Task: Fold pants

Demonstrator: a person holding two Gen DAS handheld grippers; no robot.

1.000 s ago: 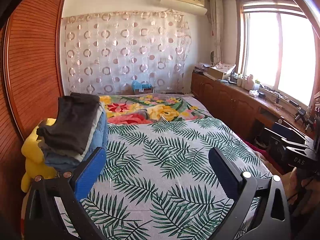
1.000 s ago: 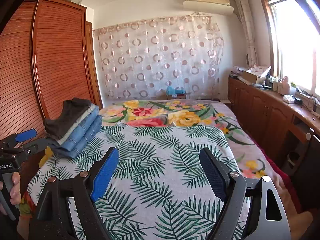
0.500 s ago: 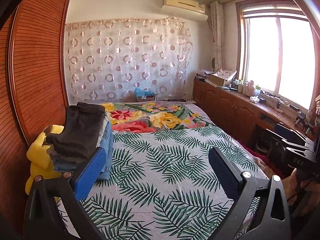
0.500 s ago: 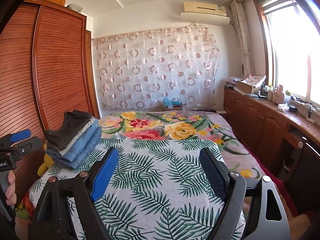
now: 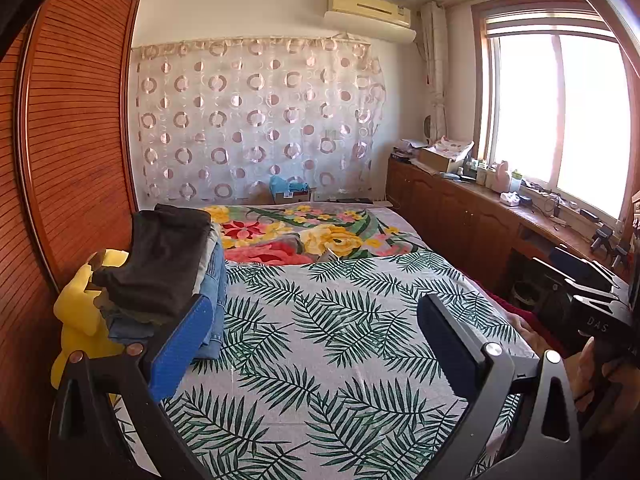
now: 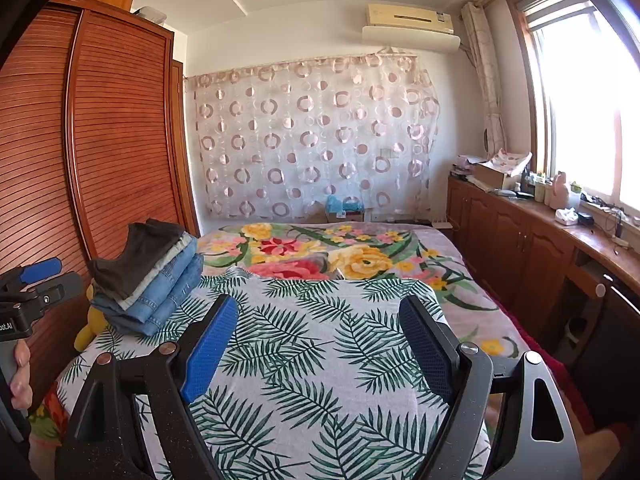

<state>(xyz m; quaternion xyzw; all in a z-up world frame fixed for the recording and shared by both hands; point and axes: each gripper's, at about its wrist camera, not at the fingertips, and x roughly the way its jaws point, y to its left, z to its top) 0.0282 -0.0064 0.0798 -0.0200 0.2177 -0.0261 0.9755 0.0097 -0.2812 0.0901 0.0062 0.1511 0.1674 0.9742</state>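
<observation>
Over at about 9 o'clock in both wrist views sits the stack of folded pants [image 6: 150, 280], a dark grey-brown pair on top of a few blue denim ones, parked at the edge of the bed with the palm-leaf printed cover [image 6: 312, 364] right next to the slatted reddish wooden wardrobe [image 6: 100, 152]. It looks like it's leaning on a yellow plush toy [image 5: 78, 316] wedged between bed and wardrobe. Both tongs are empty with their jaws spread wide: the left gripper [image 5: 316, 344] and the right gripper [image 6: 320, 344] hover above the leaf cover, pointing toward 12 o'clock where the circle-patterned sheer curtain [image 6: 312, 140] hangs, and nothing sits between the blue rubber pads [image 6: 210, 346]. From the left wrist view you can catch the other tool at 3 o'clock, and from the right wrist view its partner at 9 o'clock. My read: no unfolded pair is lying on the bed, so either this is the gap between garments or the pile is all done, can't say which. If there's another pair, it's outside both views, and the next move would be fetching it and spreading it flat on the open middle of the cover before any folding.
</observation>
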